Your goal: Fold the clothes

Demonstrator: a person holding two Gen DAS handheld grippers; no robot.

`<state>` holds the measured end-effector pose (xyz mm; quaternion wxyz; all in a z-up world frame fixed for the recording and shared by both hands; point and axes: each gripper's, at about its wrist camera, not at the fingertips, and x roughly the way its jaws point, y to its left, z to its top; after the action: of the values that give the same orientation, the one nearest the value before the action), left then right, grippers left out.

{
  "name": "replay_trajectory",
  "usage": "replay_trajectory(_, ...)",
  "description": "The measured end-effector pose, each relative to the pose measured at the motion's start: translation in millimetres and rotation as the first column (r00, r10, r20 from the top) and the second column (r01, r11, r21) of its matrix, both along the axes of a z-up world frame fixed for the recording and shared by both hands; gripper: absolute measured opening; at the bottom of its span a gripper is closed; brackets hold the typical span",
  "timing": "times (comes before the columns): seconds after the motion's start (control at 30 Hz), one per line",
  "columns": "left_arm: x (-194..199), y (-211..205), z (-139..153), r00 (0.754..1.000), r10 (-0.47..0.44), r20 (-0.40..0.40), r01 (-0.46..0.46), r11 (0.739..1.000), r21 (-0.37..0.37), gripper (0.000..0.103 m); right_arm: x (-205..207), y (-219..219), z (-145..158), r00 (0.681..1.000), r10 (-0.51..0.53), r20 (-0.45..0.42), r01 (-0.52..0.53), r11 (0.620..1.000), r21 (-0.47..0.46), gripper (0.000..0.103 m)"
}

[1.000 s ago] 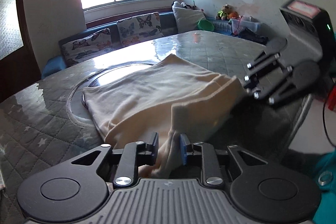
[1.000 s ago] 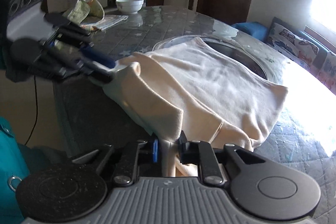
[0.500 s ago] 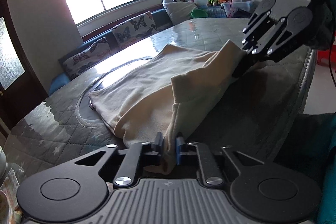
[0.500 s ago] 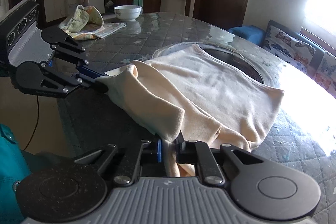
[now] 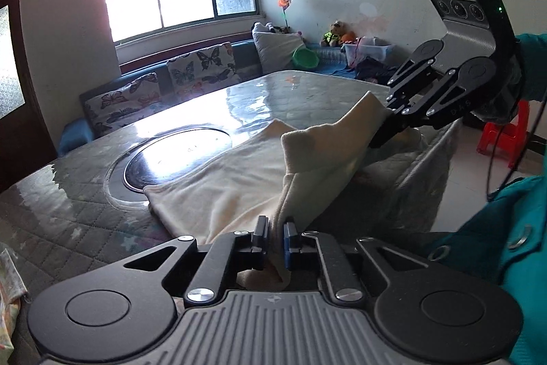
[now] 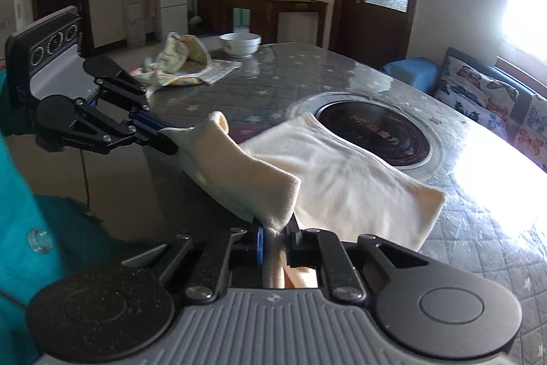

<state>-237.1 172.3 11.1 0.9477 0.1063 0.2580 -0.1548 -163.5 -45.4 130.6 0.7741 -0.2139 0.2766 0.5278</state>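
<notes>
A cream garment [image 5: 239,187] lies on the grey quilted table [image 5: 61,214], its far part flat beside the round inset hob. My left gripper [image 5: 276,240] is shut on one near corner of the garment. My right gripper [image 6: 276,240] is shut on the other near corner [image 6: 273,207]. Both corners are lifted above the table's near edge, and the hem hangs taut between them. The right gripper shows in the left wrist view [image 5: 383,139], and the left gripper shows in the right wrist view [image 6: 167,142].
A round dark hob [image 6: 372,132] is set in the table beyond the garment. A white bowl [image 6: 240,44] and a crumpled patterned cloth [image 6: 177,64] sit at the table's far end. A red stool [image 5: 506,139] stands on the floor. Cushions [image 5: 201,67] line a bench under the window.
Both grippers have risen and drawn back toward the table's near edge with the garment's corners. The garment has slid off much of the hob, and the hem is now stretched between them.
</notes>
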Motion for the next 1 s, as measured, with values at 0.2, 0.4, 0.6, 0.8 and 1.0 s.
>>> replay_trajectory(0.2, 19, 4, 11, 1.0, 0.017, 0.009, -0.017, 1.0, -0.021, 0.009, 13, 4, 10, 1.0, -0.005, -0.003, 0.005, 1.0, -0.014, 0.01)
replay_trajectory(0.4, 57, 16, 15, 0.999, 0.042, 0.001, -0.042, 0.998, -0.036, 0.009, 53, 20, 21, 1.0, -0.021, 0.011, 0.021, 1.0, -0.013, 0.009)
replay_trajectory(0.6, 115, 35, 13, 0.997, 0.074, -0.025, -0.075, 0.996, -0.044, 0.008, 106, 48, 18, 0.999, -0.038, 0.002, 0.038, 0.998, -0.046, 0.009)
replay_trajectory(0.8, 164, 49, -11, 0.986, 0.144, -0.08, -0.149, 0.987, -0.062, 0.008, 157, 75, -7, 0.997, -0.079, -0.011, 0.078, 0.994, -0.079, 0.009)
replay_trajectory(1.0, 191, 59, -38, 0.966, 0.22, -0.138, -0.233, 0.969, -0.086, 0.008, 189, 90, -50, 0.981, -0.183, -0.066, 0.178, 0.981, -0.077, 0.01)
